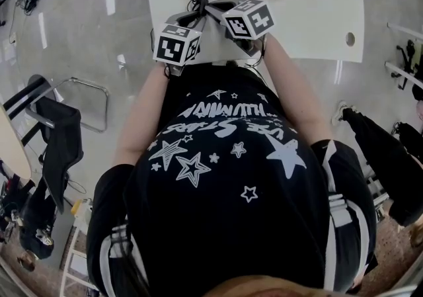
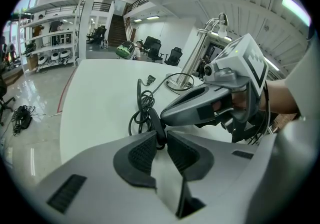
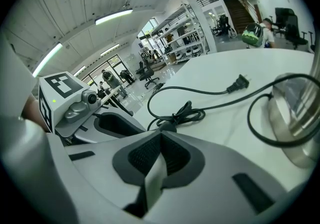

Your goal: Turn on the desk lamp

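A: Your desk lamp (image 3: 296, 118) stands at the far right of the right gripper view. Only its round chrome base and the foot of its post show there. It rests on the white counter (image 2: 95, 103), and its black cord runs toward you.

B: Your left gripper (image 2: 162, 132) sits at the centre of its own view, lower half. Its jaws are narrowly parted and closed on the cord switch (image 2: 156, 120), a dark oblong lump on the cord. The pads appear to press it from both sides.

A: Your right gripper (image 3: 161, 132) has its jaws fully together with nothing between them. Its tip sits just beside that same switch, coming in from the right of the left gripper view.

B: Here is the main risk. The plug (image 3: 239, 83) lies loose on the counter, upper right of the right gripper view, well apart from any socket that shows. If you press the switch now, the lamp will likely stay dark.

A: A second risk is the grip itself. The switch is small and rounded, and only the jaw tips have it. A push from your right gripper could roll it out sideways.

B: Third, the coiled cord (image 3: 186, 113) lies bunched just beyond the switch. A tug toward you could drag that slack and pull on the lamp base.
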### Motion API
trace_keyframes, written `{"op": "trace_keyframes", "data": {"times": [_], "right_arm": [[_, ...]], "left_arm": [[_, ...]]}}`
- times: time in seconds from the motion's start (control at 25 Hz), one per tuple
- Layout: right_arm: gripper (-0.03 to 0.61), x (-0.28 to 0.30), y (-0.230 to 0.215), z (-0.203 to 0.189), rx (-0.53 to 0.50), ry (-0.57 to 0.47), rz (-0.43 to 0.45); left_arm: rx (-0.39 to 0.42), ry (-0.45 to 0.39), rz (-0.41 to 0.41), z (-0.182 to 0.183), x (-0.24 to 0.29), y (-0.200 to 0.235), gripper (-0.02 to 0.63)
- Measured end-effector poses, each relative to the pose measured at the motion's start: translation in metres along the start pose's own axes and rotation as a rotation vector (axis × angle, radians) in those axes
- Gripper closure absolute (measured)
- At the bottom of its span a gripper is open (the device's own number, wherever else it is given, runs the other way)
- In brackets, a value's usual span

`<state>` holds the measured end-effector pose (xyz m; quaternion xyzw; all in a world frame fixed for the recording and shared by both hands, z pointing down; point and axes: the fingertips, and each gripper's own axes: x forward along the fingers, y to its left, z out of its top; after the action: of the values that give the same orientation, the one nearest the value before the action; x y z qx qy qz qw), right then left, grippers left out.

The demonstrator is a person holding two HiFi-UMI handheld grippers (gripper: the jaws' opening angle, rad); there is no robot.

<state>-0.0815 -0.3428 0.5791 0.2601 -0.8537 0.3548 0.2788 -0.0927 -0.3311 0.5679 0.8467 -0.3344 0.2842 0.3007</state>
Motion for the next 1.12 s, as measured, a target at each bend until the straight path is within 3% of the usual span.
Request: {"op": "trace_keyframes", "data": {"times": [0.24, 0.44, 0.88, 1.12], "right_arm": [[0.573, -0.008, -0.004, -0.002, -0.020, -0.020, -0.029], [0.572, -0.028, 0.000, 0.001, -0.042, -0.054, -0.050], [0.574, -0.095, 0.011, -0.036, -0.083, -0.089, -0.051], [0.573, -0.131, 0.017, -0.050, -0.107, -0.135, -0.039]], "left_arm": [[0.002, -0.033, 0.032, 0.002, 0.003, -0.007, 0.534], [0.025, -0.071, 0.136, 0.007, -0.009, -0.004, 0.534], [0.024, -0.151, 0.214, 0.010, -0.037, -0.056, 0.534], [0.006, -0.255, 0.254, 0.019, -0.062, -0.086, 0.534]]}}
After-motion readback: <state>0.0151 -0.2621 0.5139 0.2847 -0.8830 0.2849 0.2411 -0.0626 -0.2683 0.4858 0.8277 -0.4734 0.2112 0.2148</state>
